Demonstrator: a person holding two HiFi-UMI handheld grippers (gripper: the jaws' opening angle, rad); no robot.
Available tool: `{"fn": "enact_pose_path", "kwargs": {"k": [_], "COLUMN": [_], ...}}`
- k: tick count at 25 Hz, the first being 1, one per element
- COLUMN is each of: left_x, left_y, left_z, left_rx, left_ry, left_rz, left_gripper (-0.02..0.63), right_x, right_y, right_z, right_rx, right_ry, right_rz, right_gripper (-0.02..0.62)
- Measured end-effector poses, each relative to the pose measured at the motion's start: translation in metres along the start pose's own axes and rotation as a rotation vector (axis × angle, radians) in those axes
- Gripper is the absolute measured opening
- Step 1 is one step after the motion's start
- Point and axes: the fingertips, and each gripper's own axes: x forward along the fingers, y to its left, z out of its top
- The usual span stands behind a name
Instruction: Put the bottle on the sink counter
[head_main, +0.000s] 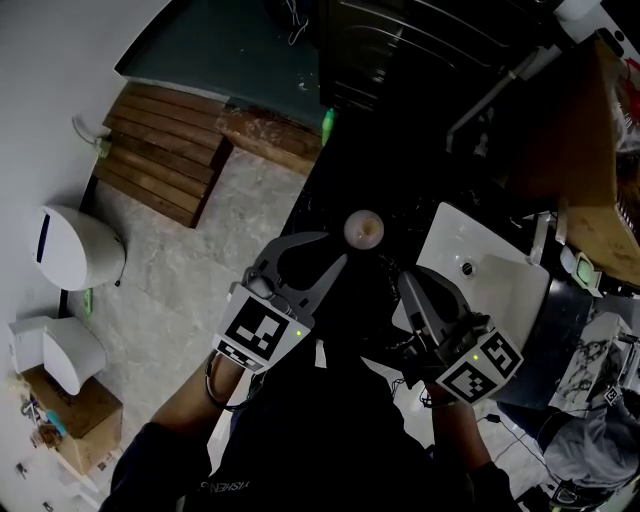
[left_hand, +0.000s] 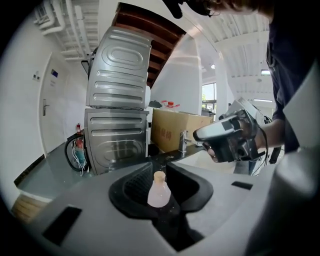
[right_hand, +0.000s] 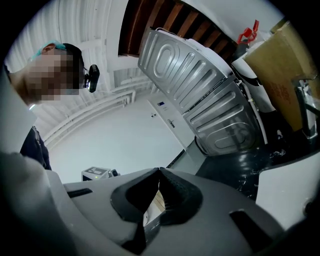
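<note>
Over the counter (head_main: 325, 212), at ten o'clock from the sink (head_main: 447, 228), my left gripper (left_hand: 159, 166) clamps the bottle (left_hand: 159, 194). My right gripper (right_hand: 159, 171) is closed and empty. I keep the bottle upright and release only once it is seated.

Small bottle (left_hand: 159, 192): translucent pale pink, tan cork-like cap, upright. Sits btwn jaws of left gripper (head_main: 337, 247), pads pressing lower body. Base hidden, so can't tell if resting on counter or lifted. In head view seen top-down, over dark part of sink counter (head_main: 400, 215), just left of white basin (head_main: 480, 275). Counter surface black, glossy, w/ pale flecks.
</note>
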Motion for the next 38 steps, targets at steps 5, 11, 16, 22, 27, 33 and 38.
{"fn": "enact_pose_path", "kwargs": {"k": [5, 11, 16, 22, 27, 33, 38], "left_x": [-0.019, -0.038, -0.052, -0.062, -0.067, -0.071, -0.071], "left_y": [0.003, 0.003, -0.002, -0.005, -0.009, -0.011, -0.012], "left_z": [0.009, 0.015, 0.022, 0.024, 0.024, 0.027, 0.027], "left_rx": [0.014, 0.02, 0.029, 0.037, 0.043, 0.051, 0.047], "left_ry": [-0.035, -0.068, -0.09, -0.104, -0.105, -0.107, -0.103], "left_rz": [0.013, 0.019, 0.012, 0.012, 0.013, 0.015, 0.019], "left_gripper": [0.039, 0.015, 0.008, 0.008, 0.006, 0.006, 0.006], "right_x": [0.003, 0.004, 0.003, 0.004, 0.002, -0.001, -0.002], "right_y": [0.015, 0.033, 0.046, 0.057, 0.062, 0.066, 0.067], "right_z": [0.0, -0.001, -0.003, -0.009, -0.01, -0.01, -0.012], "right_rx": [-0.019, -0.045, -0.063, -0.074, -0.083, -0.088, -0.088], "right_ry": [-0.01, -0.024, -0.026, -0.02, -0.021, -0.023, -0.017], "right_rz": [-0.002, -0.001, -0.001, 0.001, 0.0, 0.002, 0.004], "right_gripper": [0.026, 0.026, 0.026, 0.026, 0.026, 0.026, 0.026]}}
